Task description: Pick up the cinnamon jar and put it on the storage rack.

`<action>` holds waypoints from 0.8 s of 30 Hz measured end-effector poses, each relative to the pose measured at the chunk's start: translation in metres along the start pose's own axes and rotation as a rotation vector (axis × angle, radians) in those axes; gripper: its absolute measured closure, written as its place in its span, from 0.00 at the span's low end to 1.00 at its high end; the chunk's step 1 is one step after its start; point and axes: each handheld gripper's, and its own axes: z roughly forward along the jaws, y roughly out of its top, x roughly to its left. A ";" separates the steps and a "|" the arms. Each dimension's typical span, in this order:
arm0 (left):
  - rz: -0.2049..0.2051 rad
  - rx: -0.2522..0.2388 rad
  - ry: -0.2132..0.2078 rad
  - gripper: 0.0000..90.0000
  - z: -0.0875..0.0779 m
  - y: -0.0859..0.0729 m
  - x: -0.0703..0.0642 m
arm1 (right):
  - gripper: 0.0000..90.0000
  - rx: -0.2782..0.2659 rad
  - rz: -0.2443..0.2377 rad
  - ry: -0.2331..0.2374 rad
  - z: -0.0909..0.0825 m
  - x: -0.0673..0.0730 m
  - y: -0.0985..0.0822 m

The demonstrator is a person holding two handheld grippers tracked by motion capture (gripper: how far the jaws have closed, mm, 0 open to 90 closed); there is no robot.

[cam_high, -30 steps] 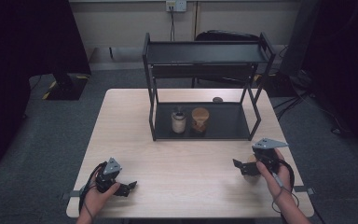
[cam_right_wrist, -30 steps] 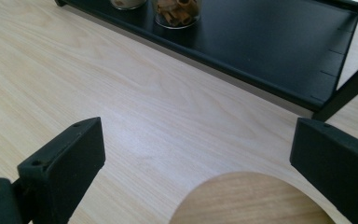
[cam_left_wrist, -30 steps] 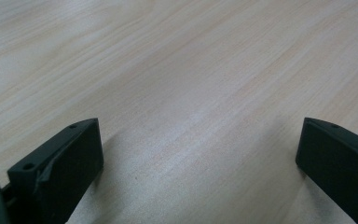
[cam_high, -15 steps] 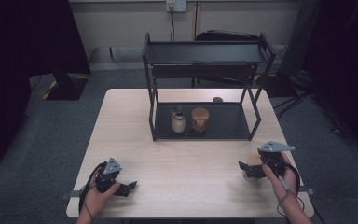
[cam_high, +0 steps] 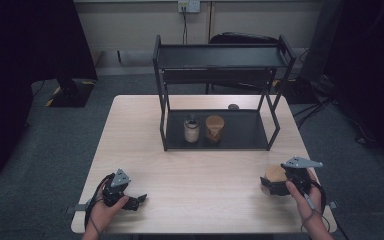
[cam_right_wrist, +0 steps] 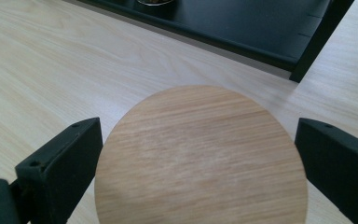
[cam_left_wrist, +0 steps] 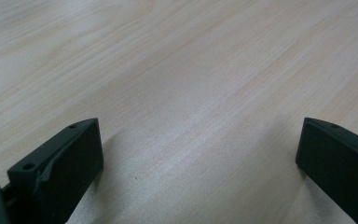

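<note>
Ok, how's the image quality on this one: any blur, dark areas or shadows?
High view: table evenly lit, the room's left and right edges nearly black. Left gripper view: wood grain soft, faint shadows beside the left gripper. Right gripper view: the wooden disc between the right gripper's jaws is sharp, with a dim patch at its lower left.

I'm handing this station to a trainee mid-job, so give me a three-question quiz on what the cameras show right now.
1. True or false: the right gripper has its jaws on either side of the round light-wooden disc.
2. Which things stand on the bottom tray of the black metal two-tier shelf?
A. a small white jar and a brown wooden cup
B. two plates
C. a bottle
3. Fill in: the left gripper hangs open above the bare pale wooden ____.

Key:
1. True.
2. A: small white jar, brown wooden cup.
3. Table.
</note>
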 end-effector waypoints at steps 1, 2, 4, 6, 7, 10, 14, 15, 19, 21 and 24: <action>0.000 0.000 0.000 0.00 0.000 0.000 0.000 | 0.01 -0.002 0.001 0.004 0.000 0.000 -0.001; 0.000 0.000 0.000 0.00 0.000 0.000 0.000 | 0.01 -0.004 0.003 0.004 0.000 -0.001 -0.002; 0.000 0.000 0.000 0.00 0.000 0.000 0.000 | 0.01 -0.009 0.009 0.001 0.000 -0.001 -0.004; 0.000 0.000 0.000 0.00 0.000 0.000 0.000 | 0.01 -0.012 0.013 0.005 0.000 -0.002 -0.006; 0.000 0.000 0.000 0.00 0.000 0.000 0.000 | 0.01 -0.011 0.015 0.003 0.000 -0.002 -0.007; 0.000 0.000 0.000 0.00 0.000 0.000 0.000 | 0.01 -0.013 0.021 0.005 0.000 -0.003 -0.011; 0.000 0.000 0.000 0.00 0.000 0.000 0.000 | 0.01 -0.014 0.025 0.007 0.002 -0.004 -0.016; 0.000 0.000 0.000 0.00 0.000 0.000 0.000 | 0.01 -0.013 0.027 0.006 0.002 -0.003 -0.017; 0.000 0.000 0.000 0.00 0.000 0.000 0.000 | 0.01 -0.014 0.028 0.007 0.003 -0.003 -0.020; 0.000 0.000 0.000 0.00 0.000 0.000 0.000 | 0.01 -0.012 0.030 0.008 0.003 -0.003 -0.021; 0.000 0.000 0.000 0.00 0.000 0.000 0.000 | 0.01 -0.016 0.030 0.008 0.004 -0.004 -0.023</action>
